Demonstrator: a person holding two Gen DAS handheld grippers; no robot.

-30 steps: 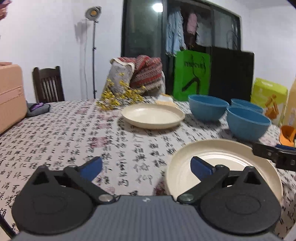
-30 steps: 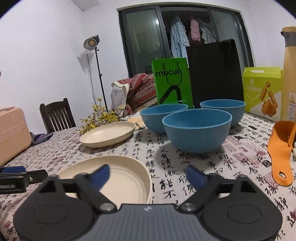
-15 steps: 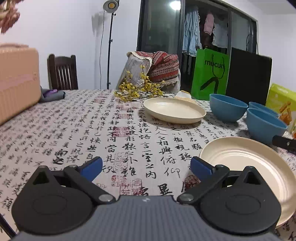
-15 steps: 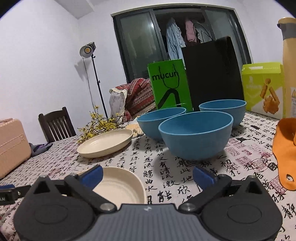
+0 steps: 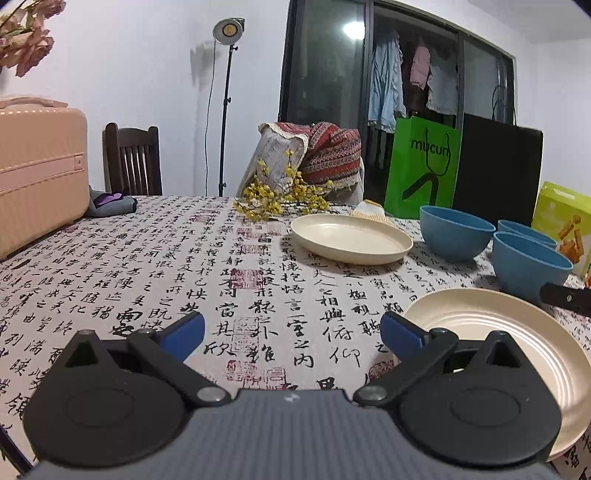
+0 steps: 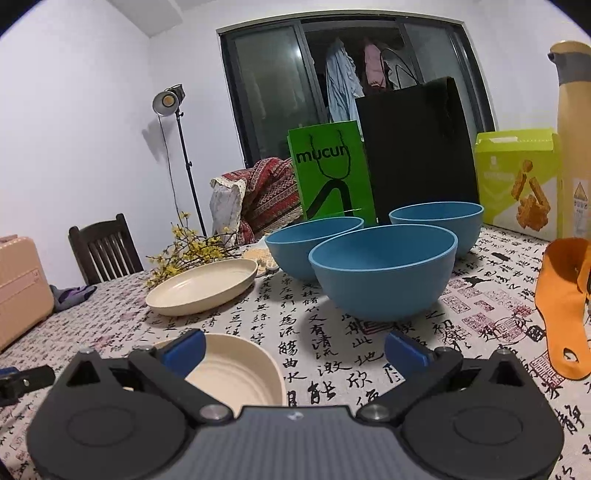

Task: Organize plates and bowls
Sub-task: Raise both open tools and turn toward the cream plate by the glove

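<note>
Calligraphy-printed cloth covers the table [image 5: 229,258], with a dark glass door, hanging clothes and a lamp on a tall stand [image 5: 227,33] behind it.

Two round cream plastic plates lie flat, open side up, so neither has a long axis to speak of. The far cream plate [image 5: 351,238] sits near the middle of the table, just in front of a spray of yellow flowers [image 5: 277,195]. The near cream plate [image 5: 491,332] lies at the table's front, partly under the left gripper's right finger in the left wrist view and under the right gripper's left finger in the right wrist view [image 6: 236,369].

Three round blue plastic bowls stand upright, mouths up, in a close cluster beyond the near plate: the front blue bowl [image 6: 384,269], the left blue bowl [image 6: 314,240] and the back blue bowl [image 6: 439,221]. Behind them stand a green paper bag [image 6: 332,170] and a black bag [image 6: 413,147]. An orange silicone piece [image 6: 561,306] lies to the right.

The left gripper [image 5: 291,328] has its blue-padded fingers spread wide, holding nothing. The right gripper [image 6: 293,347] is likewise spread and empty.

Compared with a second ago, the left wrist view has dropped lower and drawn back, so the near plate now sits further to its right. The right gripper has come lower and closer to the front blue bowl, which looms larger.
</note>
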